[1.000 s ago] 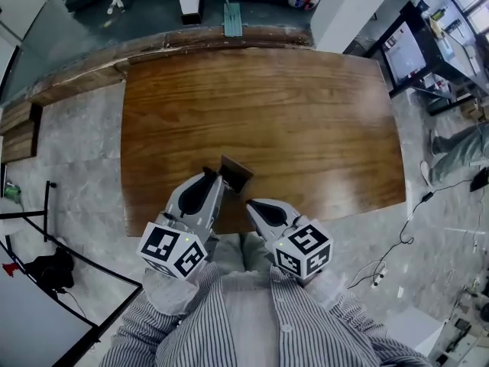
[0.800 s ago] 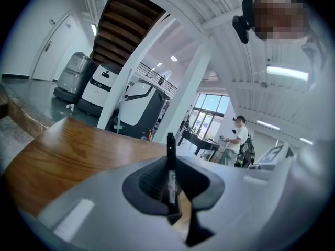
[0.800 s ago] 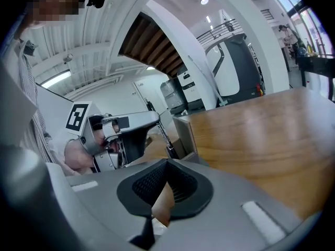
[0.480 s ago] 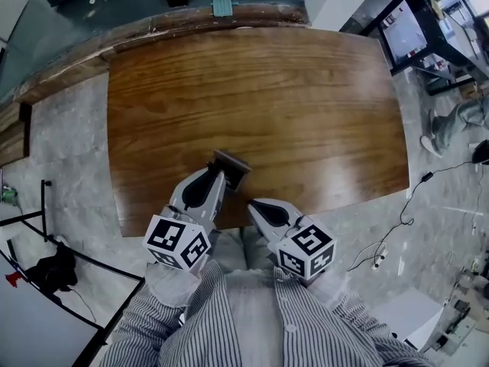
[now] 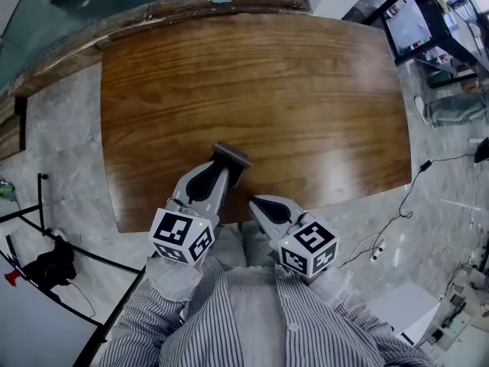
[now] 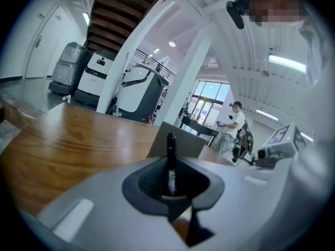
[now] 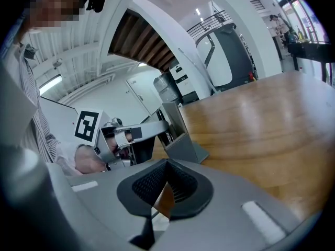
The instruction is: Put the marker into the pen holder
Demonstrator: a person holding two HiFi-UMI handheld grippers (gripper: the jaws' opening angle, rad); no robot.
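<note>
A grey pen holder (image 5: 231, 156) stands on the wooden surface (image 5: 306, 90), near the edge closest to the person, at about 7 o'clock from the surface's middle. It is a squarish box on a flat base plate, and its open side is turned towards the person. In the head view its inside is only a dark hollow, and I cannot tell what lies in it.

The left claw (image 5: 219, 173) comes in from 7 o'clock of the holder, with its tips right at the mouth. In the left gripper view the claw is clamped on a black marker (image 6: 170, 158). The marker stands upright between the dark pads, with a pale label low on its barrel and its upper end sticking out at 12 o'clock. The holder's grey wall rises just behind it.

In the right gripper view the left claw's tip meets the holder's opening, and a dark barrel with a pale label shows there inside the frame of the mouth. I cannot tell how far the marker reaches in.

The right claw (image 5: 255, 203) hangs at about 4 o'clock from the holder, over the surface's near edge and apart from the box. Its pads are closed together with nothing between them.

The person's striped shirt (image 5: 252, 319) fills the head view at 6 o'clock.
</note>
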